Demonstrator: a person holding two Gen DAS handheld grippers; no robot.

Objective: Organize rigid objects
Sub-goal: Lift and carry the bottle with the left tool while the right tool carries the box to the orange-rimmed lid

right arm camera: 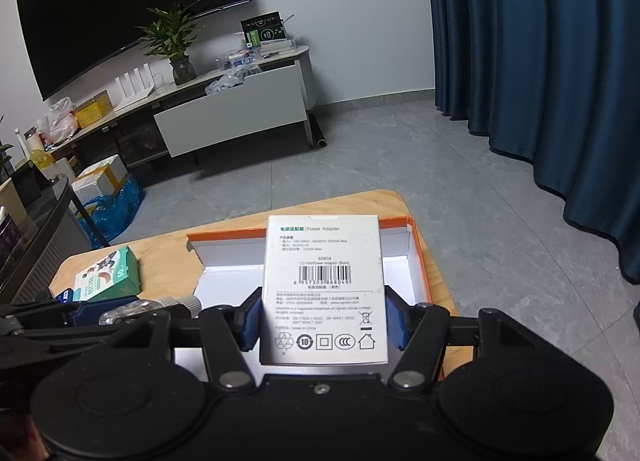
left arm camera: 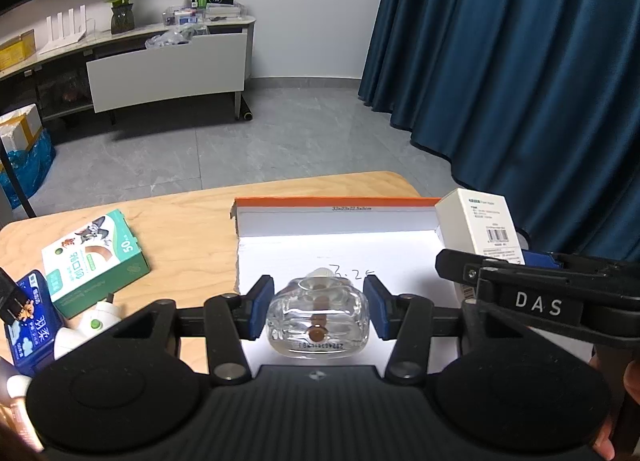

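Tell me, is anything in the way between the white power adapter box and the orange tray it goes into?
Nothing visible blocks it. The right gripper holds the white power adapter box right above the orange tray, whose white floor looks bare below it. The glass bottle in the left gripper is off to its left.

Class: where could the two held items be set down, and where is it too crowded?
Free: the white floor of the orange-rimmed box, and bare table between that box and the green box. Crowded: the table's left corner around the blue packet.
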